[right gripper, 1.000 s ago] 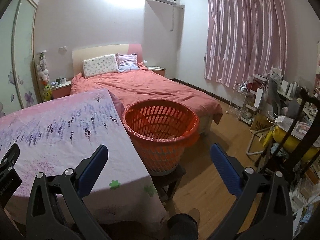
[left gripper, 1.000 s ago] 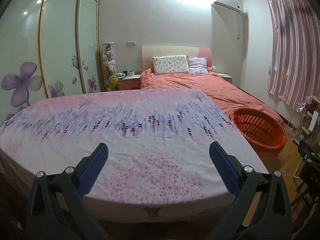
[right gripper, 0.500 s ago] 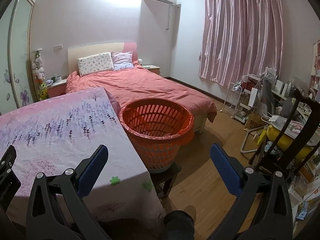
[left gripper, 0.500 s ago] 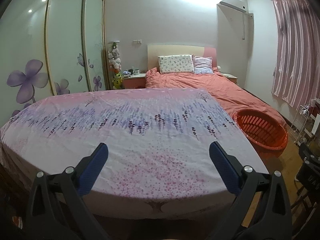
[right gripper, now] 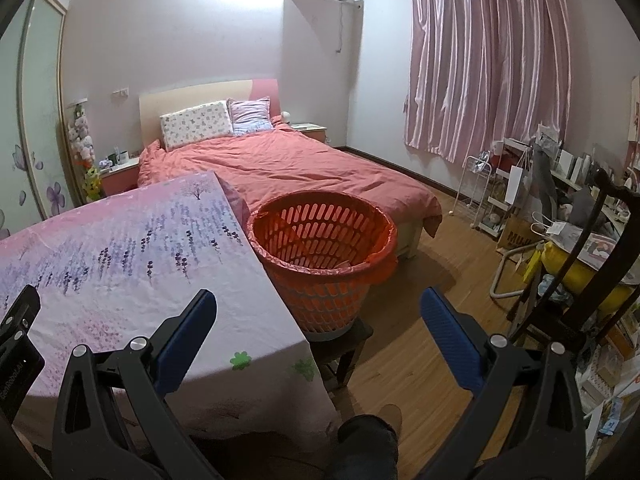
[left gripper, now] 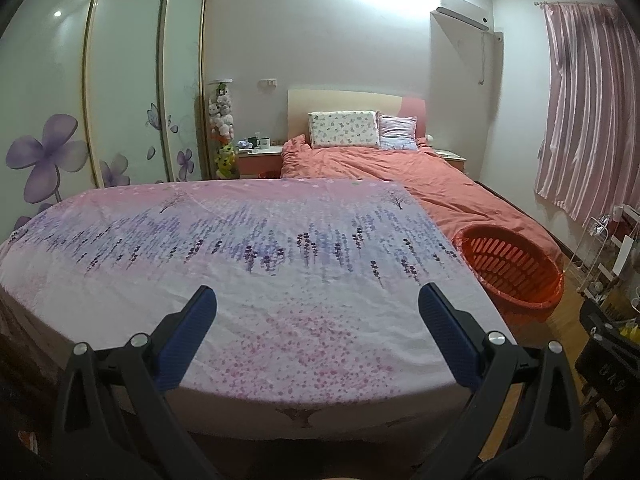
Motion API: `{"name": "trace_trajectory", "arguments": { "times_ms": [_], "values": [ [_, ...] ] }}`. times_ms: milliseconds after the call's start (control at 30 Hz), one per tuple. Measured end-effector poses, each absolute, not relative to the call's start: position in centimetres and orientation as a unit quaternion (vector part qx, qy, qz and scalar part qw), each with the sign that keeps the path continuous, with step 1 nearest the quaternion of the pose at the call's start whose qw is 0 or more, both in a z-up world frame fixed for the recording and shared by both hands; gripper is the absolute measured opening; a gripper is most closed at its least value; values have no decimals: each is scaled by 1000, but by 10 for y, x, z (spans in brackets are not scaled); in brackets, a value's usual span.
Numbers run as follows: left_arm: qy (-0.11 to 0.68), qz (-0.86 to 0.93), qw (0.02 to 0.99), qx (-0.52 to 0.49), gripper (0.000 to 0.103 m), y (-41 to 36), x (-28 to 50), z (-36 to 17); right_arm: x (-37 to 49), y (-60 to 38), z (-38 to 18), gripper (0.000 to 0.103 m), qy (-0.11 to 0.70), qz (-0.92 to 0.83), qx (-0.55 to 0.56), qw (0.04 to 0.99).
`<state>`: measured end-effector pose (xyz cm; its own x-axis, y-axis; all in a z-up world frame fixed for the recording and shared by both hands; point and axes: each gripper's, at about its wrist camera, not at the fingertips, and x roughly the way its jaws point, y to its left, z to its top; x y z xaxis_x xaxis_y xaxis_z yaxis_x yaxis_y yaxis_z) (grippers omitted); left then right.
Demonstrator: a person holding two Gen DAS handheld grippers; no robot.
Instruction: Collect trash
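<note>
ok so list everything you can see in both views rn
table: 1, pink-lilac floral cloth, directly ahead
basket: 1, orange with liner, on dark stool at table's right
bed: 1, salmon duvet, far wall
pillows: 2, floral and striped, at headboard
curtain: 1, pink, right wall
wardrobe: 1, flower-printed doors, left
cluttered shelves: right side
left gripper: 1, black with blue pads, open, empty
right gripper: 1, same, open, empty
</note>
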<state>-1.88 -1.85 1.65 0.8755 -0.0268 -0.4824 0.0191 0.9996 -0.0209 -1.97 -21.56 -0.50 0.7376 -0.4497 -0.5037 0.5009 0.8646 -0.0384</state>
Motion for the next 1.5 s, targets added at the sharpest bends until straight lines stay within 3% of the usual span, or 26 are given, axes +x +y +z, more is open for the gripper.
{"name": "trace_trajectory", "arguments": {
  "times_ms": [1500],
  "values": [
    [259, -15, 966, 10, 99, -31, 4, 15, -4, -227, -5, 101, 269, -254, 52, 928]
  ]
}}
